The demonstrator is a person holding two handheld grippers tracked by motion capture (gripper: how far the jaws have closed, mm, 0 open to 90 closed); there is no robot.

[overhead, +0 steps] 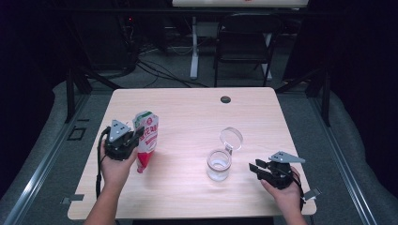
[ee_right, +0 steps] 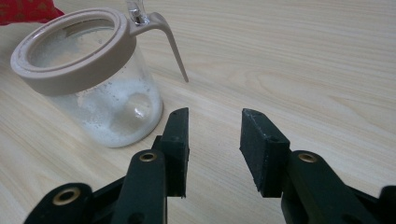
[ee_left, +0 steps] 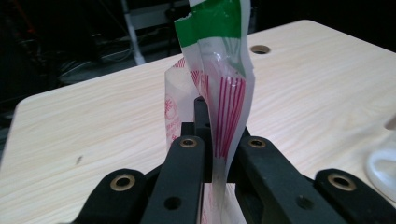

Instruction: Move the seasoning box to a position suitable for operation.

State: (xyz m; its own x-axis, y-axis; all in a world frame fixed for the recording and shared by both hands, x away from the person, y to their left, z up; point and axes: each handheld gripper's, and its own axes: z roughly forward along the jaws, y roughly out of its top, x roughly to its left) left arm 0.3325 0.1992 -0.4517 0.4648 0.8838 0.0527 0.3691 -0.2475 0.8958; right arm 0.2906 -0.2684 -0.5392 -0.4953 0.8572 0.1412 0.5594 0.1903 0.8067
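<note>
On the pale wooden worktop (overhead: 187, 108), the left tongs (overhead: 133, 136) grip a red, white and green pouch (overhead: 146, 136) near the left edge, its green-topped end up and its red lower end resting on the wood. The hand (overhead: 115, 166) holding them comes in from the bottom left. Right of centre stands a clear glass jar (overhead: 219, 165) with its hinged lid (overhead: 231, 138) flipped open behind it. The right tongs (overhead: 256, 168) lie low just right of the jar, apart from it, jaws parted and pointing toward it. A dark round grommet (overhead: 225, 99) sits near the far edge. Beyond the worktop stands a dark folding chair (overhead: 244, 42).
</note>
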